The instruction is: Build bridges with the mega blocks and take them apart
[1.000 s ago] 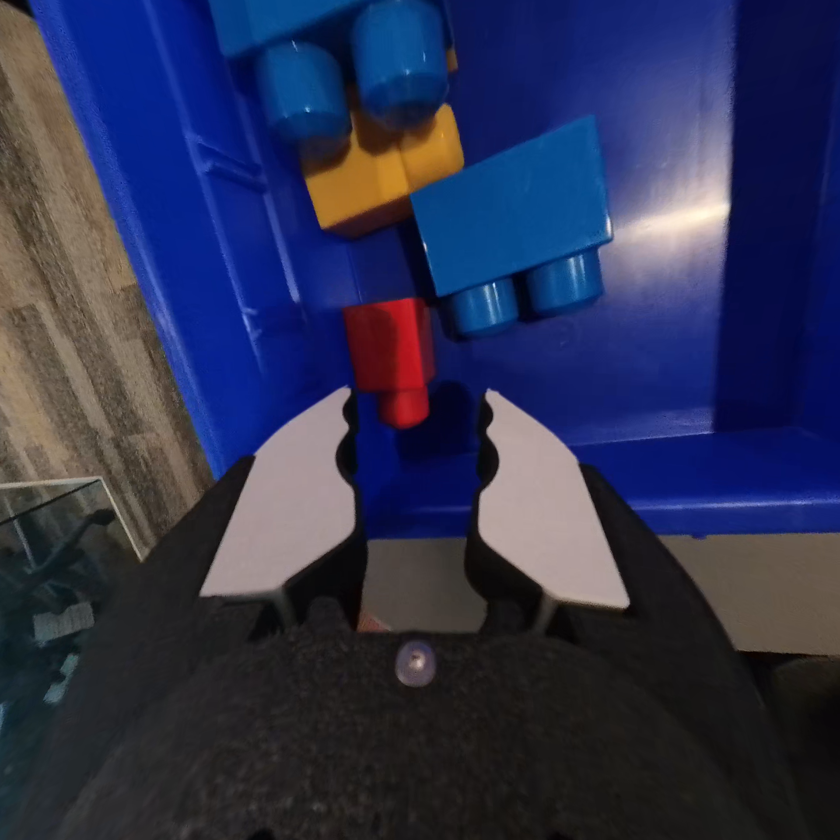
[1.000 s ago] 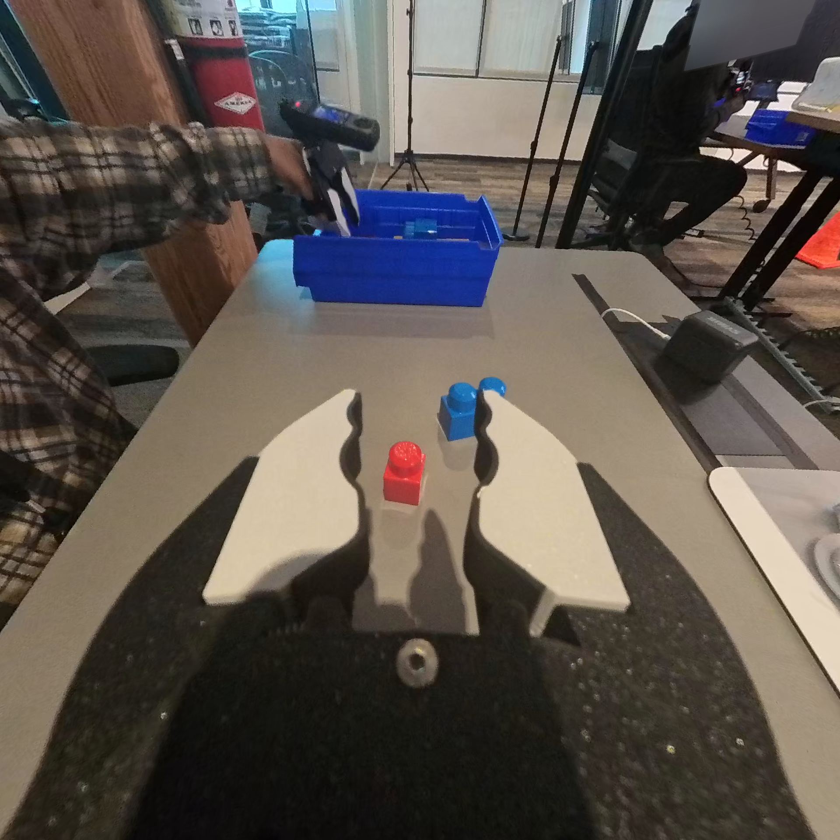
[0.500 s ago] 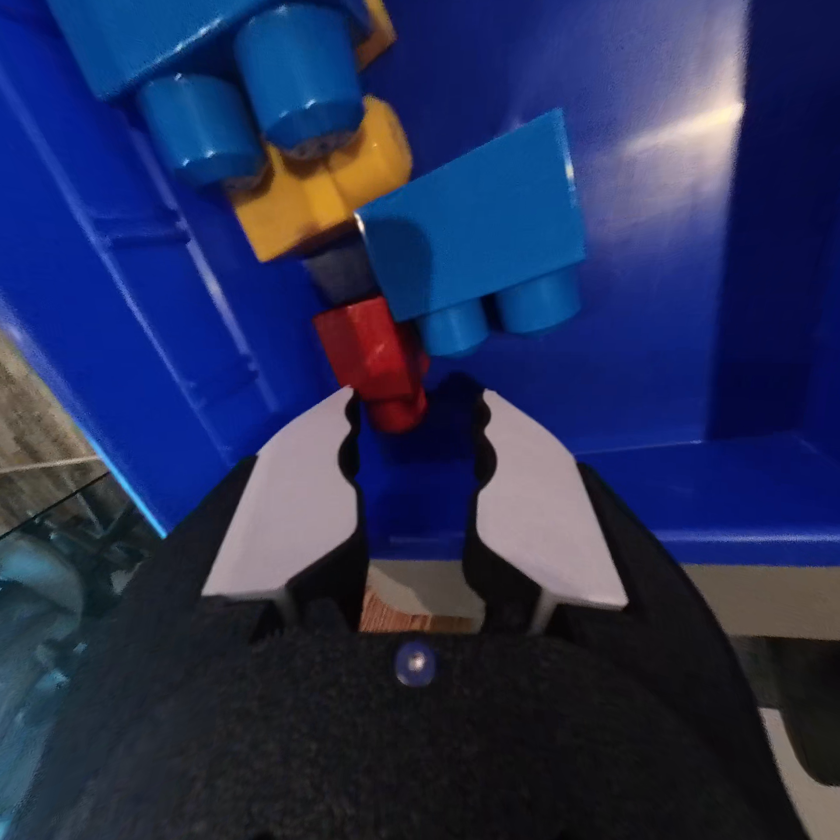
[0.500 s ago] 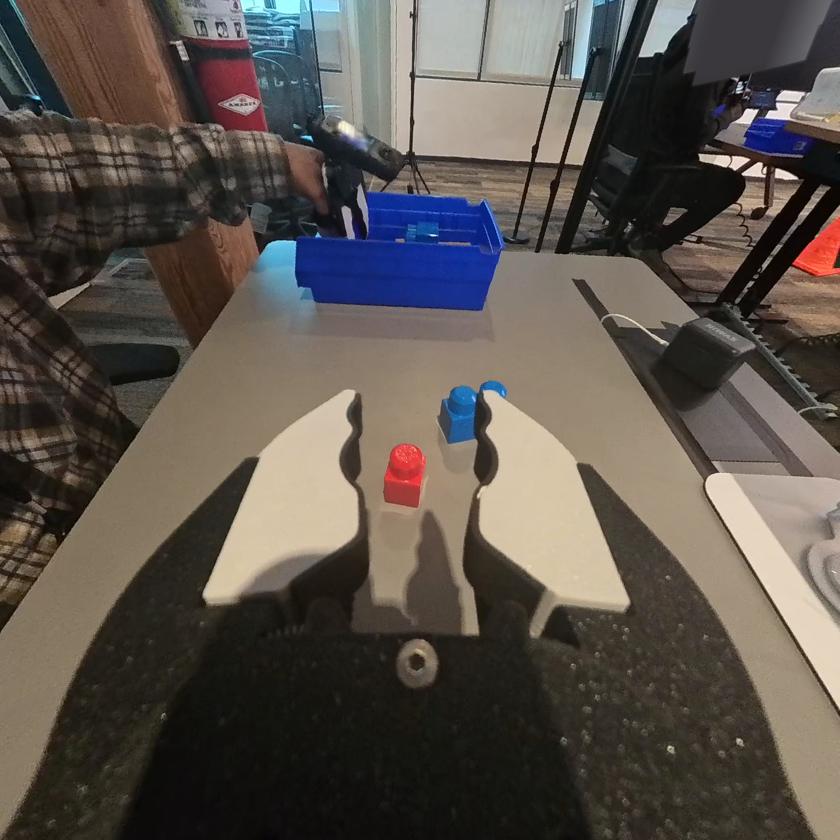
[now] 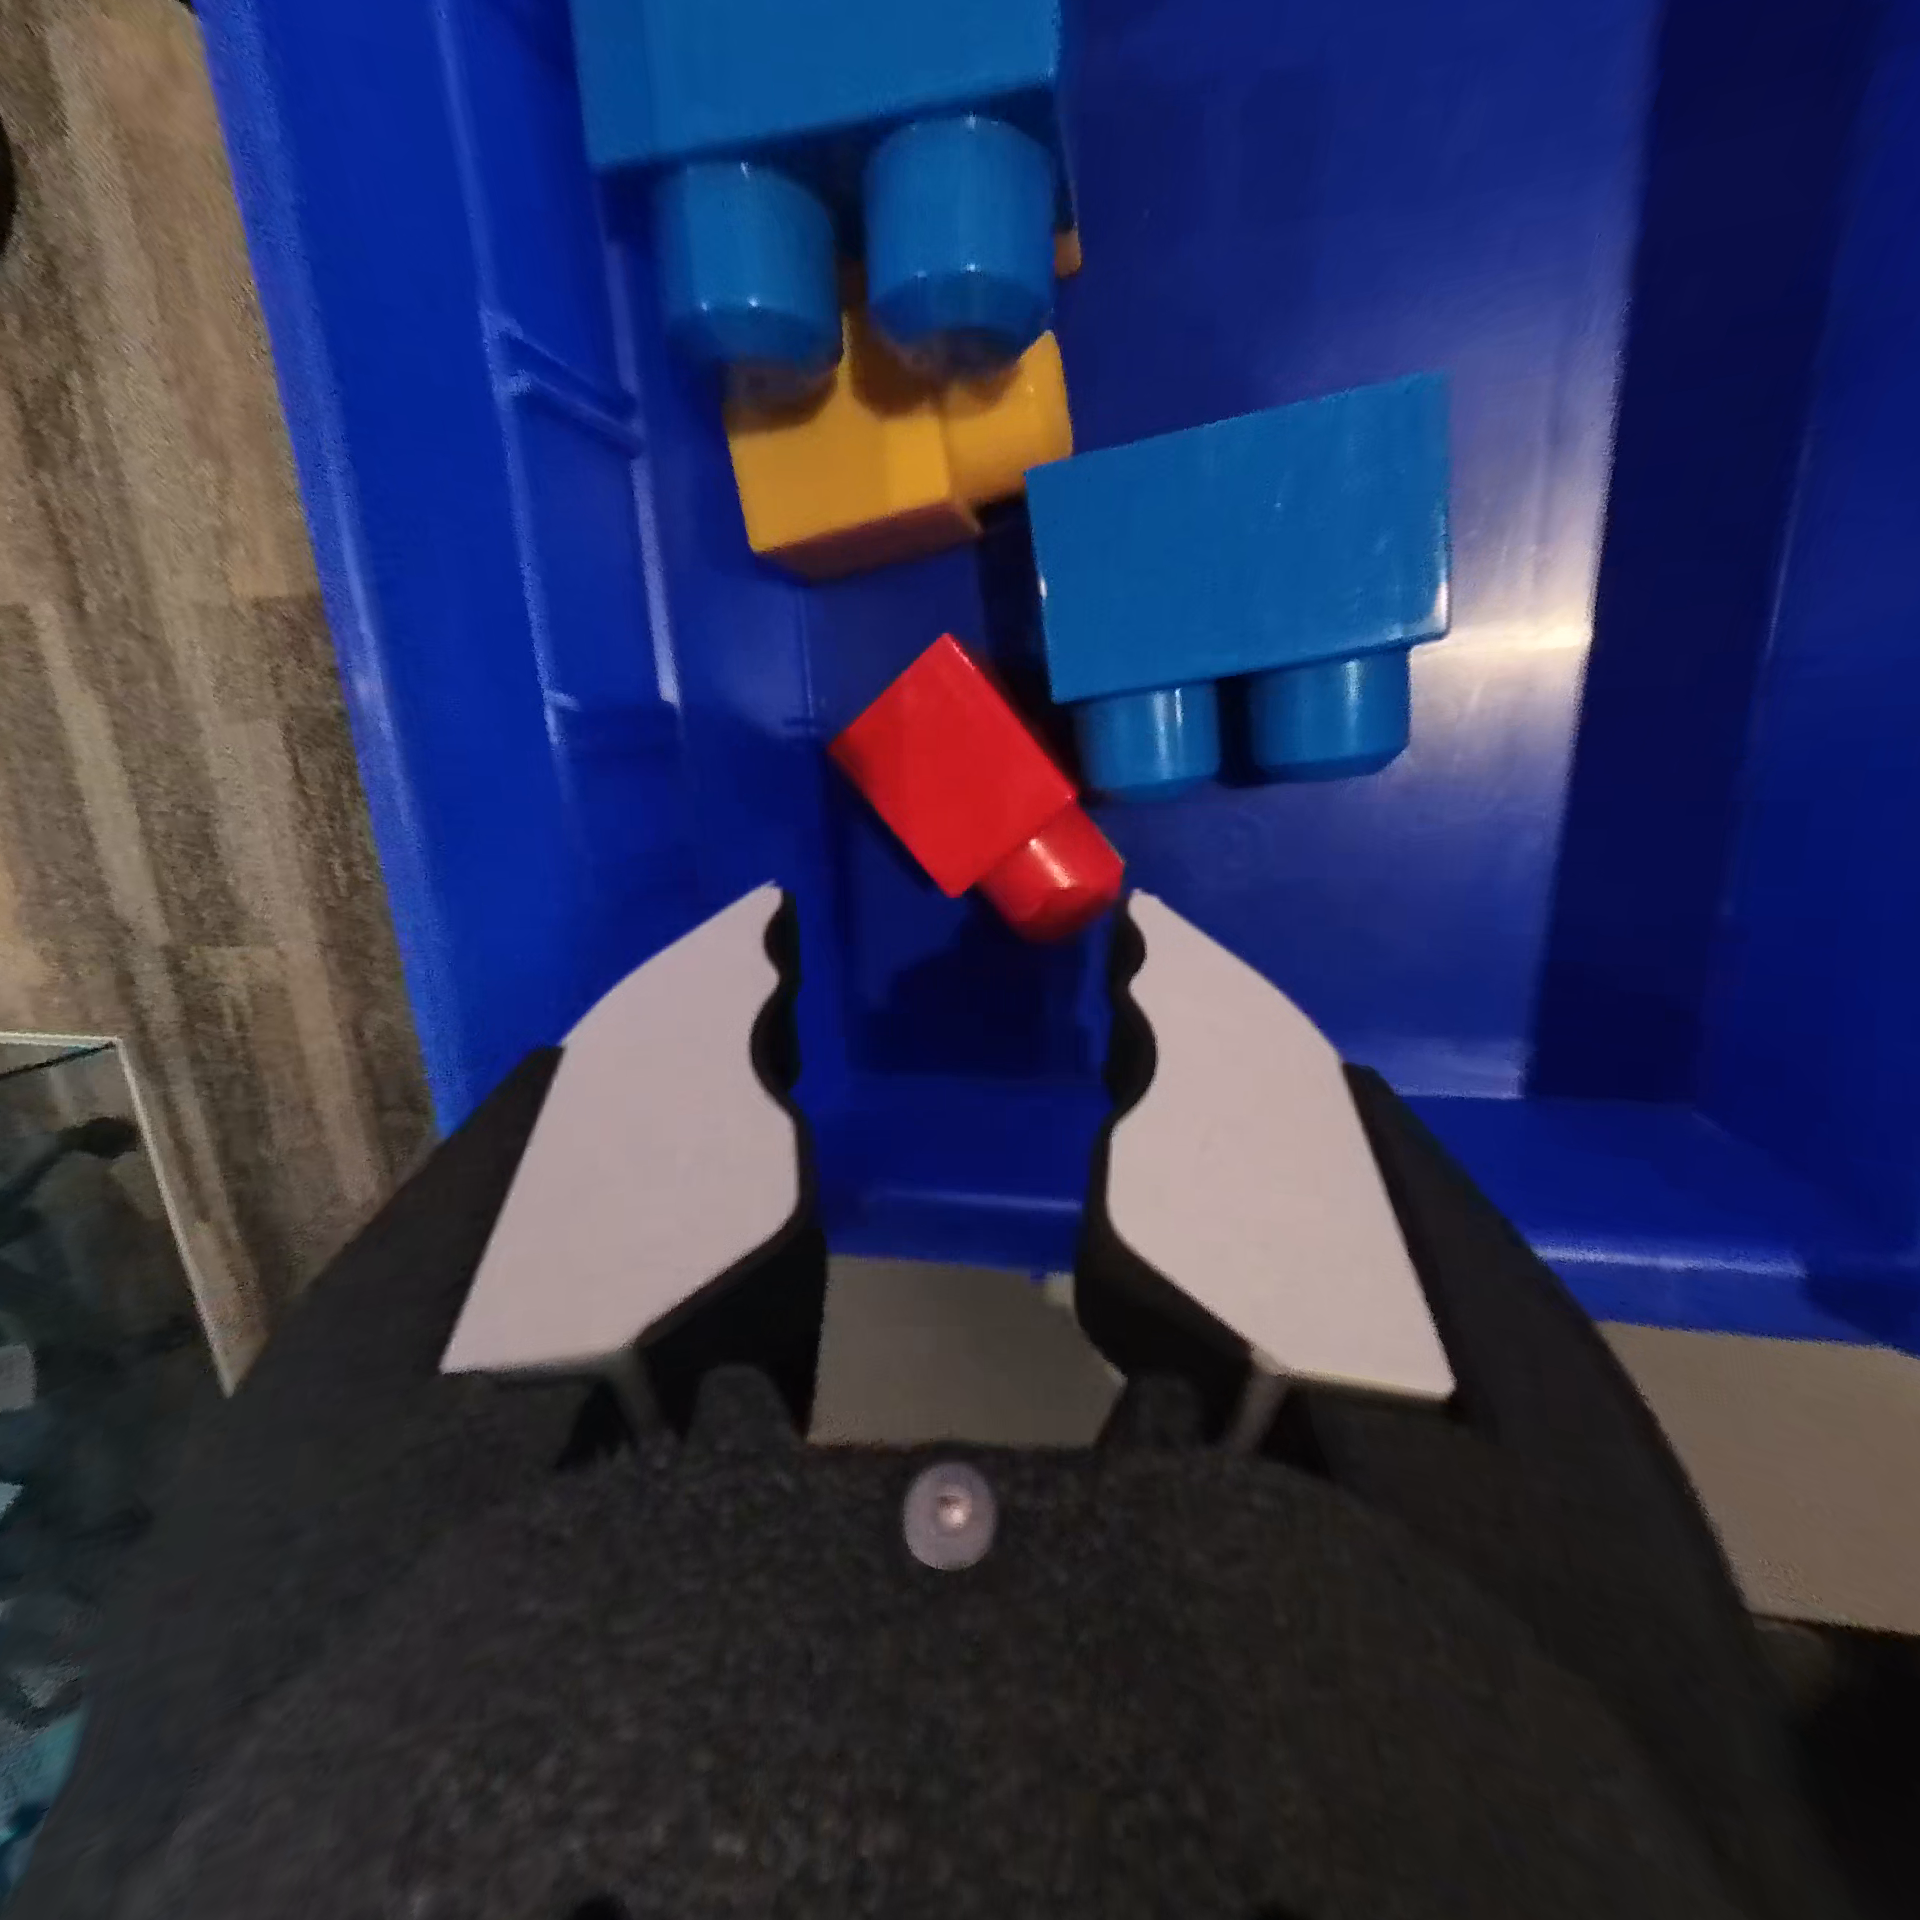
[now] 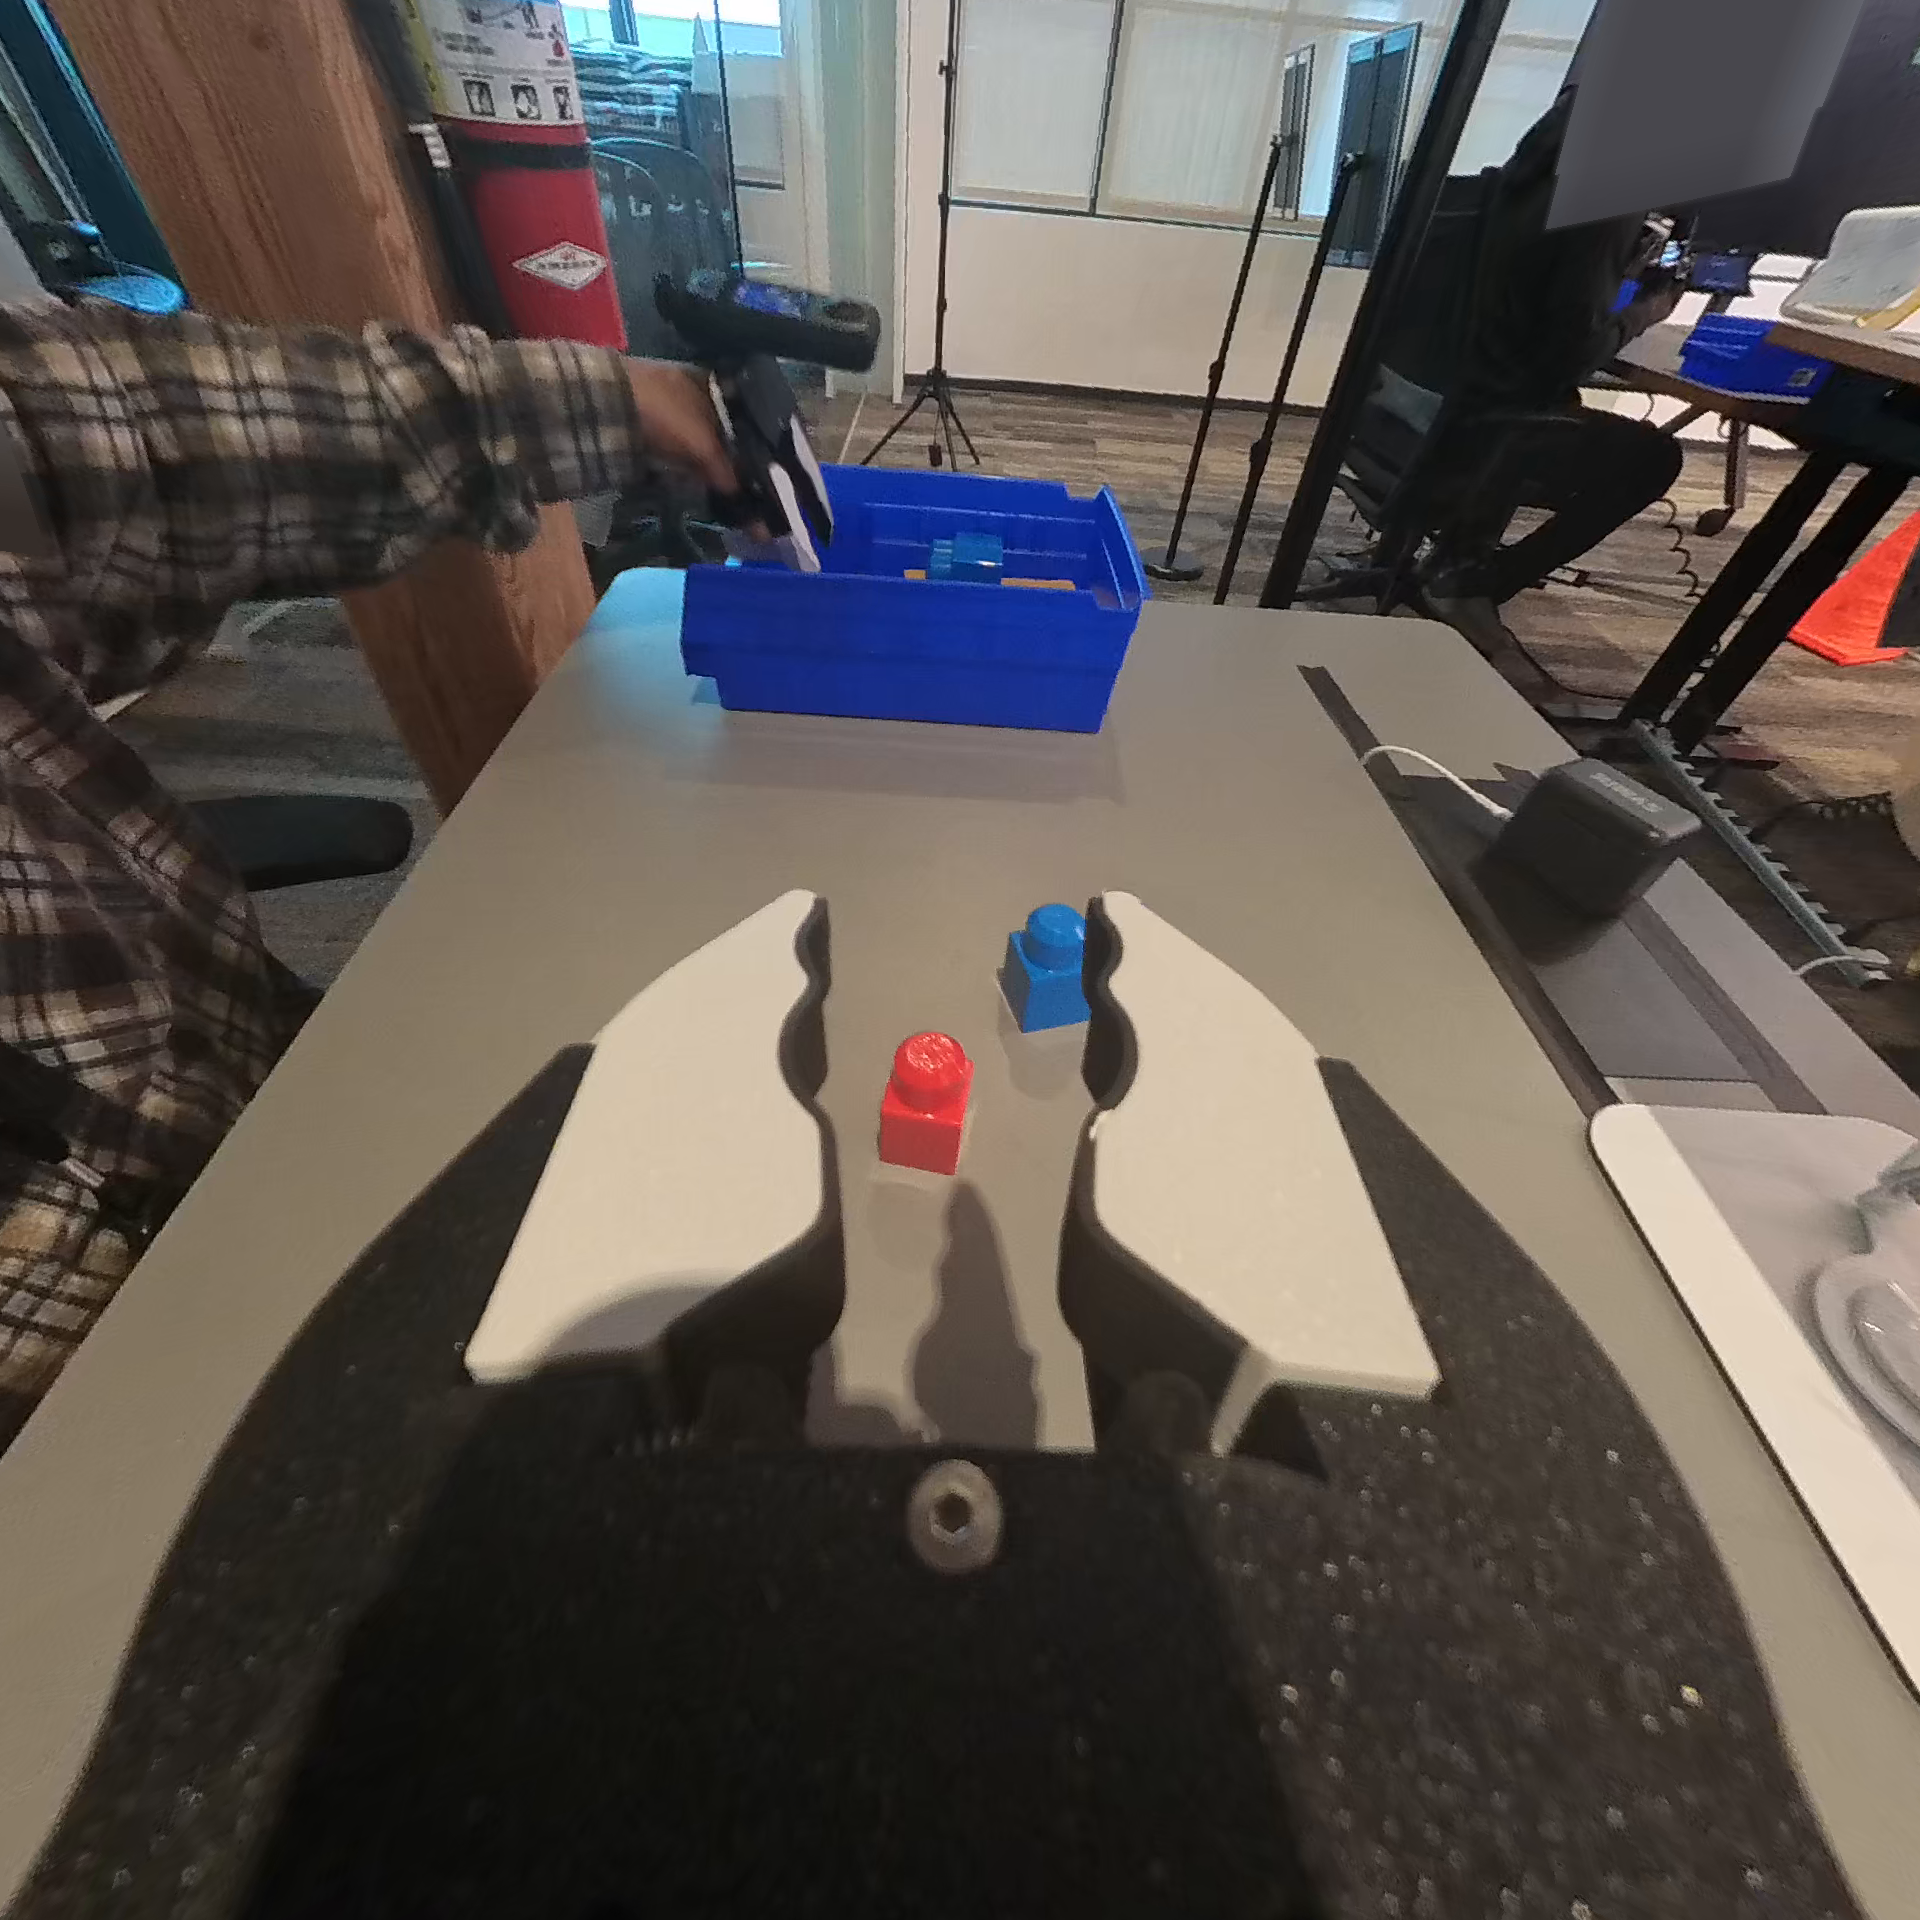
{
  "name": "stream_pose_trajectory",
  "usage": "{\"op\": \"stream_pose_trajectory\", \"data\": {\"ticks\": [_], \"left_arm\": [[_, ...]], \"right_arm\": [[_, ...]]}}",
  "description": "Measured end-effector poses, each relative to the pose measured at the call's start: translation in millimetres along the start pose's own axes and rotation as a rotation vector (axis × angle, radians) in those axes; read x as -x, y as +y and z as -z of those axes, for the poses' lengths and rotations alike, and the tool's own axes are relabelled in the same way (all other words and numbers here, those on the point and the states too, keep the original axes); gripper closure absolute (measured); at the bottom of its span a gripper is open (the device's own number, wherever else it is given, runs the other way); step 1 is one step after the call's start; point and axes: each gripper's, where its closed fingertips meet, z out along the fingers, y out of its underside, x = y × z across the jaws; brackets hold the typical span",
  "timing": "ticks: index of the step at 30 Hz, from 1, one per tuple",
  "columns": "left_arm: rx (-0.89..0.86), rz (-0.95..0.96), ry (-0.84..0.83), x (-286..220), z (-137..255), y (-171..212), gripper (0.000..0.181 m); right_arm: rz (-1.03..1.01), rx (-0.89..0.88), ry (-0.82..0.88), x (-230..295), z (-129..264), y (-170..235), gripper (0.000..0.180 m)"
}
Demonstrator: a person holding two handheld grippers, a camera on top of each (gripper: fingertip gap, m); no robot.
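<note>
In the left wrist view my left gripper (image 5: 954, 906) is open and empty, pointing down into the blue bin (image 5: 1714, 520). A small red one-stud block (image 5: 961, 784) lies on its side just beyond the fingertips, its stud toward the right finger. Beyond it lie a blue two-stud block (image 5: 1242, 561), a yellow block (image 5: 894, 468) and a larger blue block (image 5: 831, 104). In the right wrist view my right gripper (image 6: 956, 909) is open and empty over the grey table (image 6: 644, 831). A red one-stud block (image 6: 925, 1107) stands between its fingers, and a blue one-stud block (image 6: 1047, 971) stands by the right fingertip.
The blue bin (image 6: 914, 634) stands at the table's far end, with the left gripper (image 6: 784, 488) held over its left corner by a plaid-sleeved arm (image 6: 312, 447). A dark box with a white cable (image 6: 1584, 831) sits right. A white tray edge (image 6: 1704, 1299) lies at right. The left gripper's tips are roughly 60 cm from the right gripper's.
The red block in the bin has turned, its stud now pointing toward my right finger. My left gripper pulled back a little from the blocks. The right gripper has hardly moved.
</note>
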Motion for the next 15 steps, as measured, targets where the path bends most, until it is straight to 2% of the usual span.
{"op": "stream_pose_trajectory", "data": {"ticks": [5,9,15], "left_arm": [[-0.009,0.044,0.003,-4.1,-11.5,-3.6,0.125],[0.053,0.036,-0.025,-3.1,-22.1,1.9,0.127],[0.081,0.01,-0.016,-4.3,-33.2,4.2,0.139]], "right_arm": [[0.005,0.007,-0.01,3.8,-3.4,0.0,0.133],[0.011,0.002,-0.013,5.7,-3.2,-2.5,0.133],[0.013,-0.01,-0.01,6.3,-1.1,-6.2,0.134]]}}
